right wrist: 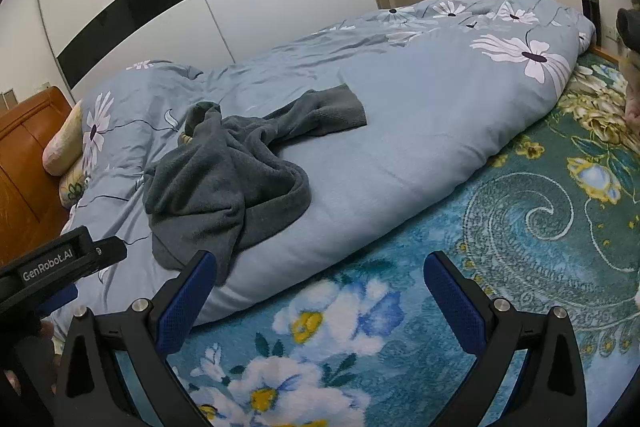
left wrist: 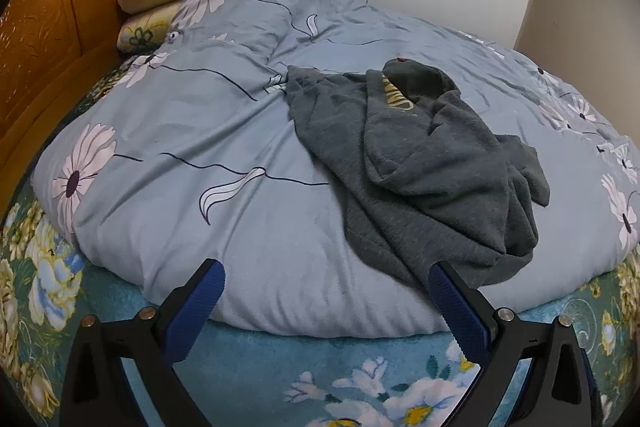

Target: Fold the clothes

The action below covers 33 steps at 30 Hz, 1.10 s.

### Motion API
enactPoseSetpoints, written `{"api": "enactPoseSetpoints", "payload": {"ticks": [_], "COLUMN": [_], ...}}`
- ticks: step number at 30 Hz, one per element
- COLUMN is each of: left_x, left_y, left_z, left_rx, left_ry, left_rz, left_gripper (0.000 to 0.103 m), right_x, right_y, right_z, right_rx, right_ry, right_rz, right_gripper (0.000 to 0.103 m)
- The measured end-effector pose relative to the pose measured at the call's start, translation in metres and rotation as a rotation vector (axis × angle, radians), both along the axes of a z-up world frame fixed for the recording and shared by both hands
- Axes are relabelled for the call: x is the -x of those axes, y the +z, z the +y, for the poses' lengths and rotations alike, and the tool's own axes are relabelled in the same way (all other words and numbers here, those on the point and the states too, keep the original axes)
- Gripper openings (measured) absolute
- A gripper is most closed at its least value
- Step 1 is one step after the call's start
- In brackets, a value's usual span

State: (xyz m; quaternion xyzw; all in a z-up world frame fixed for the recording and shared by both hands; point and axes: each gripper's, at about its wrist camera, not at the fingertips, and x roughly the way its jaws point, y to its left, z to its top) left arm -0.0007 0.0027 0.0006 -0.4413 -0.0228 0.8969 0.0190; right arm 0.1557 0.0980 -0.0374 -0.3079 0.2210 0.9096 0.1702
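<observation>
Dark grey fleece sweatshirt (left wrist: 416, 163) lies crumpled on the pale blue quilted duvet with white daisy print (left wrist: 192, 131), toward the near edge of the bed. Unfolded: fabric bunched in ridges, a strip of yellow lettering partly visible in a fold near its far end. In the right wrist view the same sweatshirt (right wrist: 224, 179) shows one sleeve with a ribbed cuff stretched out flat, pointing away from the heap across the duvet (right wrist: 420, 131).

Left tongs (left wrist: 326, 307): released, blue-padded fingers spread wide, nothing between them. They hover over the near rim of the duvet; the right-hand finger appears just in front of the sweatshirt's lower hem, contact cannot be judged.

Right tongs (right wrist: 320, 301): released, fingers wide apart, holding nothing. They hang over the teal floral bedsheet (right wrist: 460, 267) just beside the duvet edge; the left-hand finger overlaps the sweatshirt's near corner in view.

Body of the left tongs visible at the left edge of the right wrist view, printed "GenRobot.AI".

Two pale yellow floral pillows (left wrist: 156, 7) stacked against the orange wooden headboard (left wrist: 60, 23). White sliding wardrobe with black band (right wrist: 160, 3) behind the bed.
</observation>
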Motion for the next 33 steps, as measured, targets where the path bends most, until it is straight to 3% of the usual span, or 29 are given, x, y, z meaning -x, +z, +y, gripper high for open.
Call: {"api": "enactPoseSetpoints", "payload": {"ticks": [20, 33], "left_x": [-0.0021, -0.0076], "left_y": [0.0029, -0.0033], "left_z": [0.0038, 0.006], "left_rx": [-0.013, 0.027], "left_ry": [-0.007, -0.01], "left_rz": [0.04, 0.041], "left_gripper": [0.103, 0.103], "right_x": [-0.0033, -0.0026], "right_y": [-0.0032, -0.003], "right_z": [0.0053, 0.0068], "right_rx": [0.045, 0.061], "right_ry": [0.0, 0.006], "right_rz": [0.004, 0.008], "right_gripper": [0.103, 0.103]}}
